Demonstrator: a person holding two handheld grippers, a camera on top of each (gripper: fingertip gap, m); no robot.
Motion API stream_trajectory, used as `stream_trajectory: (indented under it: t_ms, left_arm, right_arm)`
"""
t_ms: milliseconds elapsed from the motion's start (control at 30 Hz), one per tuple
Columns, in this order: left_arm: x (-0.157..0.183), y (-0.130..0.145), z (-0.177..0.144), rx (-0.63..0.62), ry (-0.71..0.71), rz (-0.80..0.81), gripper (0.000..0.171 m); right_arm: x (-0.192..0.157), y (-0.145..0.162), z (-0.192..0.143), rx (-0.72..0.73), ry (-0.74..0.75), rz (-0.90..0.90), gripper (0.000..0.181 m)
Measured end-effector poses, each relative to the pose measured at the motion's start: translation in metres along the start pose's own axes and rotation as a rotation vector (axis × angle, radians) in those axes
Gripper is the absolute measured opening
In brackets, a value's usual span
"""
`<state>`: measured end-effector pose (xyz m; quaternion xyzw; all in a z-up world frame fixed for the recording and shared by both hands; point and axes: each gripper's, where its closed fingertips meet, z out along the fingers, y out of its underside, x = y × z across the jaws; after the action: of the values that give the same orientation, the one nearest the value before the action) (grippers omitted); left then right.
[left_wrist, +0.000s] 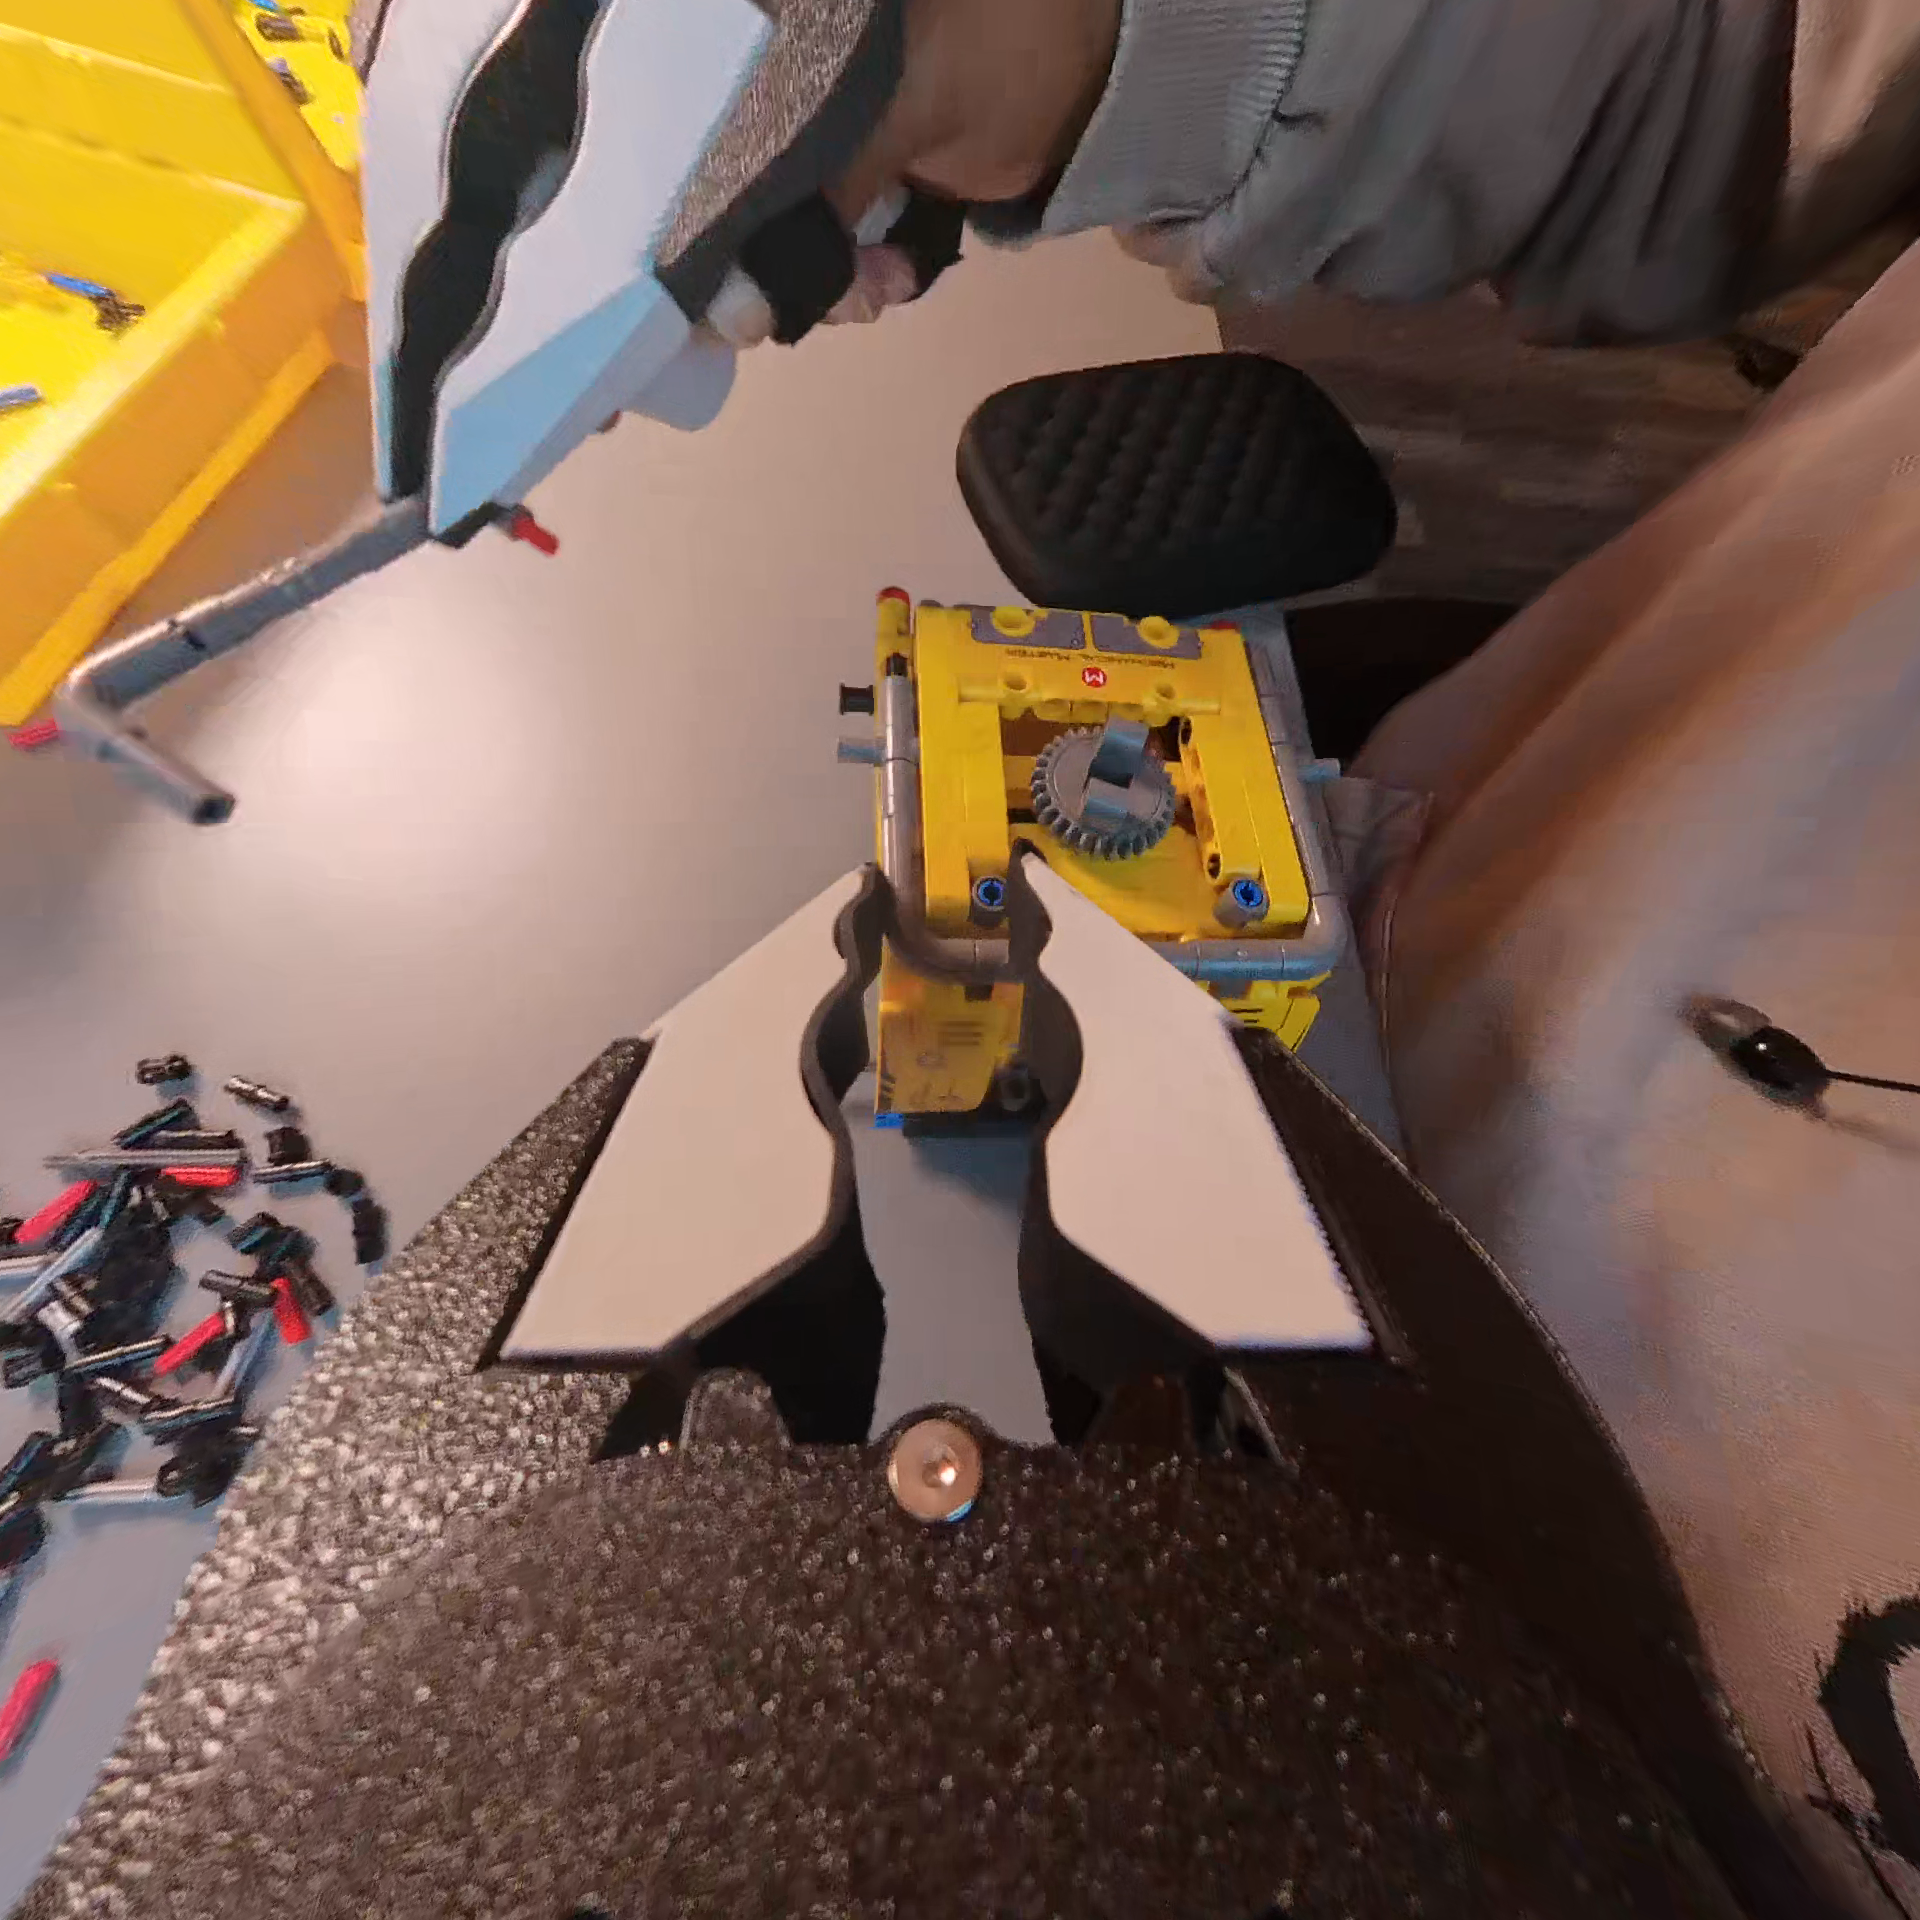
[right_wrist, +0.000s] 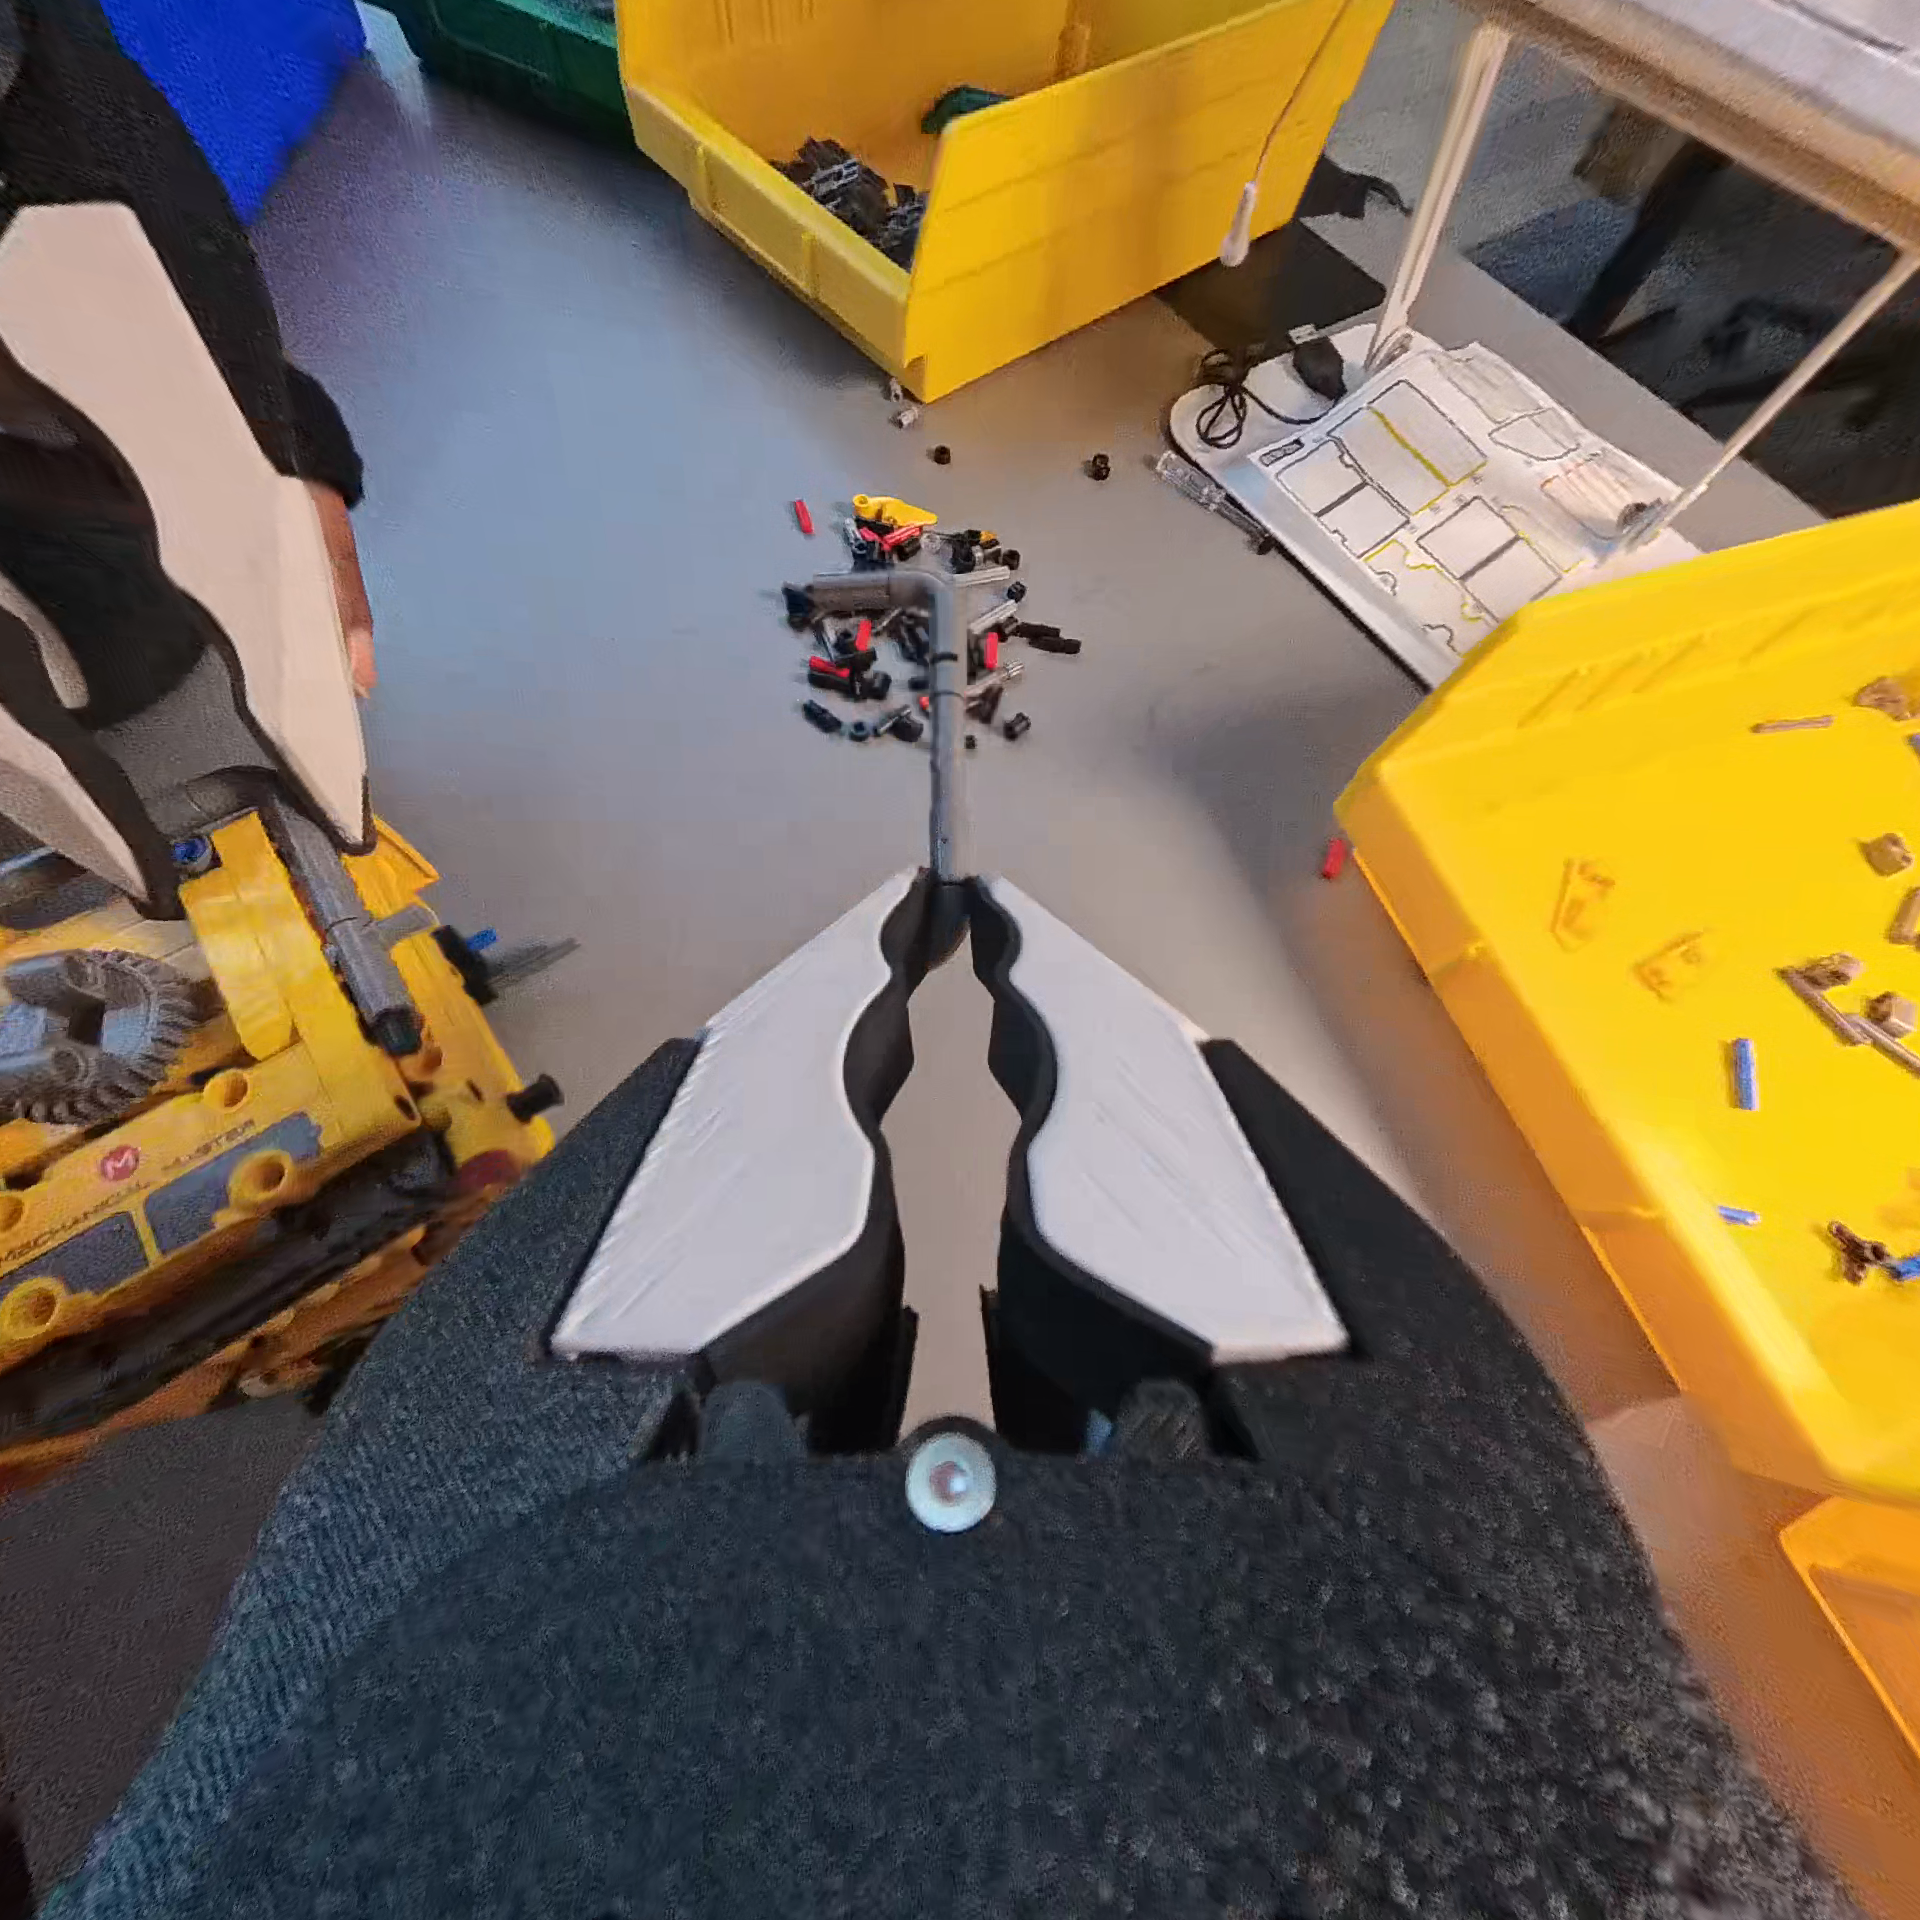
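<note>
We are seeing a yellow block model (left_wrist: 1091, 831) of glossy plastic, with a grey toothed gear (left_wrist: 1103, 795) looking matt, standing on a smooth grey table (left_wrist: 520, 831) that is shining softly. We are noticing the grippers' fingers (right_wrist: 769, 1143) looking like smooth matt white plastic, mounted on rough, grainy dark bodies, and a bent grey tube (right_wrist: 940, 707) appearing dull. The yellow bins (right_wrist: 1039, 218) are looking like shiny plastic, and the instruction sheet (right_wrist: 1455, 488) is looking like paper.

Two white-fingered grippers: left (left_wrist: 951, 883), right (right_wrist: 948, 883). One yellow brick-built model (left_wrist: 1091, 810) at 12 o'clock in the left view. One grey L-shaped tube (right_wrist: 940, 707). Three yellow plastic bins (right_wrist: 1039, 208) in the right view. One printed instruction sheet (right_wrist: 1455, 488) at 1 o'clock. Loose black, red and grey pins (right_wrist: 914, 634): too many to count.
</note>
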<state>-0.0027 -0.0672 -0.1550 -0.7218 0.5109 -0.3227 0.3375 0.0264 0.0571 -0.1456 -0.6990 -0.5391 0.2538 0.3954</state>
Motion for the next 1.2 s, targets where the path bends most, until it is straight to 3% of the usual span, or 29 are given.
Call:
stream_trajectory:
  t_ms: [133,367,433,533,633,900,1067,1200]
  left_arm:
    - [-0.009,0.001,-0.004,0.002,0.001,-0.007,0.024]
    - [-0.026,0.006,-0.016,0.072,-0.012,-0.036,0.024]
    - [-0.028,0.006,-0.018,0.095,-0.007,-0.066,0.025]
    - [-0.032,0.007,-0.021,0.128,-0.026,-0.096,0.03]
    - [-0.032,0.009,-0.028,0.154,-0.046,-0.119,0.032]
    - [-0.022,0.011,-0.058,0.259,-0.056,-0.215,0.035]
    - [-0.014,0.019,-0.05,0.311,-0.023,-0.473,0.032]
    - [-0.004,0.019,-0.047,0.331,-0.002,-0.561,0.031]
  right_arm:
    - [0.012,0.022,-0.007,-0.043,-0.024,0.115,0.005]
    - [0.039,0.111,0.009,-0.201,0.015,0.256,0.005]
    - [0.047,0.12,0.01,-0.211,0.069,0.216,0.008]
    - [0.054,0.114,0.003,-0.212,0.139,0.136,0.034]
    - [0.04,0.091,-0.005,-0.146,0.109,0.097,0.037]
    - [-0.063,0.003,-0.028,0.171,-0.382,0.105,0.045]
    - [-0.084,-0.014,-0.019,0.147,-0.365,-0.06,0.059]
    - [-0.112,-0.013,-0.018,0.076,-0.42,-0.238,0.079]
